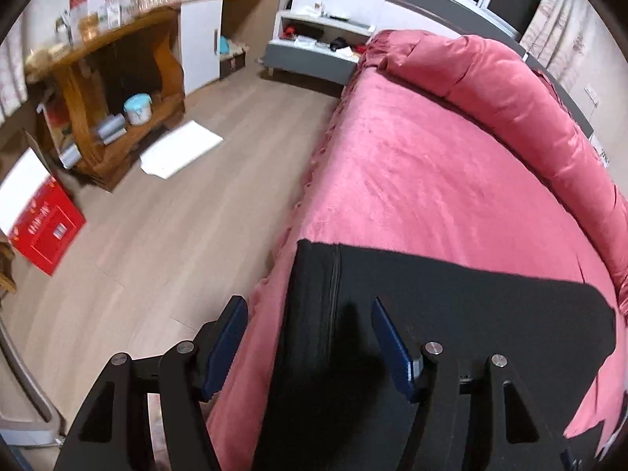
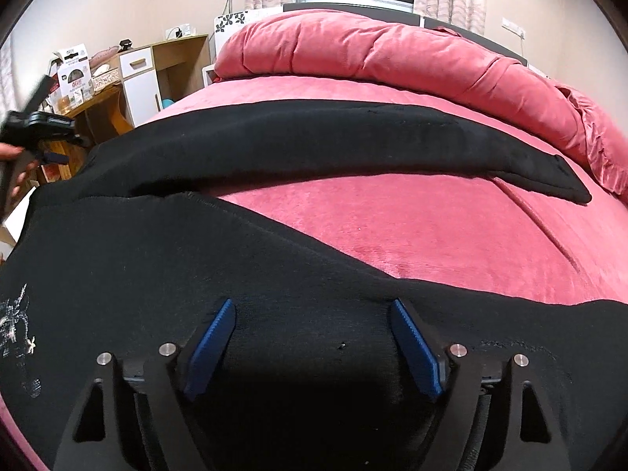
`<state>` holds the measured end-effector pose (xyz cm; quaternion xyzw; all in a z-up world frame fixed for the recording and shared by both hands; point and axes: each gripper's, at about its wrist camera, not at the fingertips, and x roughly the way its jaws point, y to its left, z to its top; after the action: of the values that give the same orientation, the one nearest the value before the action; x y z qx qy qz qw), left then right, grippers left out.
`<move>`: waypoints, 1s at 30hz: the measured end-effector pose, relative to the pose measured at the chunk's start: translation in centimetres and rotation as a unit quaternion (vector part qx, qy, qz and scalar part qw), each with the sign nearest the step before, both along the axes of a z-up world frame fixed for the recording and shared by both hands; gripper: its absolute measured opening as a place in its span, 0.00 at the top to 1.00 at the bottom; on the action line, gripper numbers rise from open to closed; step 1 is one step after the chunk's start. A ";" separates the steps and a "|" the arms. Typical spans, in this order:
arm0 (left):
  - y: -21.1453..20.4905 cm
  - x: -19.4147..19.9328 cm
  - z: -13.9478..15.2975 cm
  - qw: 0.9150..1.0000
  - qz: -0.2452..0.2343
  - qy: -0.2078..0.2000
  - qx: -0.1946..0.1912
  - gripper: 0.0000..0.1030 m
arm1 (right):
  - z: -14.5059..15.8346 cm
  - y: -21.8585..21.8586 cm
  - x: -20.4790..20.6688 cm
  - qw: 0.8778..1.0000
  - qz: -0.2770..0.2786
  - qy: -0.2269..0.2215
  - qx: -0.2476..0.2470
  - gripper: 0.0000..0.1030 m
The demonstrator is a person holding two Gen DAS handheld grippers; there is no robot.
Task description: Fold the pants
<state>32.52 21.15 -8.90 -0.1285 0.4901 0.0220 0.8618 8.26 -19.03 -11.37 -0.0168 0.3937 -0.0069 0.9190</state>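
Note:
Black pants (image 2: 274, 259) lie spread on a pink bedspread (image 2: 431, 227), their two legs splayed apart toward the right with pink cover between them. In the left wrist view the pants' waist end (image 1: 451, 314) lies at the bed's left edge. My left gripper (image 1: 310, 310) is open above that end, its left finger out over the bed edge and its right finger over the cloth. It also shows in the right wrist view (image 2: 43, 133), held in a hand at the far left. My right gripper (image 2: 312, 314) is open just over the near leg, holding nothing.
A rolled pink quilt (image 2: 392, 55) lies along the headboard. Left of the bed there is wooden floor (image 1: 165, 235) with a white sheet (image 1: 180, 149), a red box (image 1: 47, 231), a wooden shelf unit (image 1: 117, 90), a white cabinet (image 1: 200, 31) and a grey nightstand (image 1: 314, 55).

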 end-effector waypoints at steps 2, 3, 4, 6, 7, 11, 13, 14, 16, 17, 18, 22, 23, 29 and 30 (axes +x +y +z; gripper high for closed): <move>0.1 1.0 -0.9 1.000 0.000 0.006 -0.011 0.36 | 0.0 0.0 -0.1 1.000 0.001 -0.001 0.004 0.19; 0.2 1.5 -1.4 1.000 0.004 0.008 -0.012 0.36 | 0.0 0.0 0.1 1.000 0.001 -0.001 0.004 0.19; 0.1 1.8 -1.7 1.000 0.005 0.007 -0.013 0.36 | -0.1 0.0 0.2 1.000 0.001 0.000 0.005 0.19; -0.2 2.4 -2.5 1.000 -0.007 0.006 -0.013 0.36 | -0.1 0.1 0.3 1.000 0.001 0.000 0.004 0.18; -0.4 2.6 -2.7 1.000 -0.011 0.005 -0.009 0.36 | -0.2 0.1 0.3 1.000 0.001 0.001 0.003 0.18; -0.7 2.9 -3.3 1.000 -0.016 -0.013 -0.016 0.36 | -0.2 0.2 0.4 1.000 0.002 0.002 0.002 0.17; -0.6 3.1 -3.6 0.999 -0.013 -0.015 -0.024 0.35 | -0.2 0.2 0.5 1.000 0.002 0.001 0.003 0.17; -0.6 3.2 -3.8 0.999 -0.011 -0.018 -0.028 0.35 | -0.2 0.2 0.5 1.000 0.002 0.001 0.003 0.16; -0.7 3.2 -3.9 0.999 -0.012 -0.022 -0.027 0.35 | -0.2 0.2 0.5 1.000 0.002 0.001 0.003 0.16; -0.7 3.2 -3.9 0.999 -0.013 -0.024 -0.026 0.35 | -0.2 0.2 0.5 1.000 0.002 0.001 0.002 0.16; -0.7 3.2 -4.0 0.999 -0.012 -0.026 -0.025 0.35 | -0.2 0.2 0.5 1.000 0.002 0.001 0.002 0.16; -0.6 3.2 -4.1 0.999 -0.014 -0.027 -0.026 0.35 | -0.2 0.2 0.5 1.000 0.003 0.001 0.002 0.16; -0.7 3.2 -4.1 0.999 -0.018 -0.028 -0.027 0.40 | -0.3 0.2 0.6 1.000 0.003 0.001 0.001 0.16; -1.8 2.6 -3.2 0.998 -0.035 -0.050 0.016 0.70 | -0.3 0.2 0.7 1.000 0.003 0.001 0.000 0.16; -2.1 2.3 -2.9 0.997 -0.038 -0.053 0.033 0.77 | -0.3 0.2 0.7 1.000 0.003 0.001 0.000 0.16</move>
<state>34.86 19.05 -11.83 -0.0828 0.4471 -0.0014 0.8907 8.94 -18.82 -11.65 -0.0176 0.3949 -0.0042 0.9186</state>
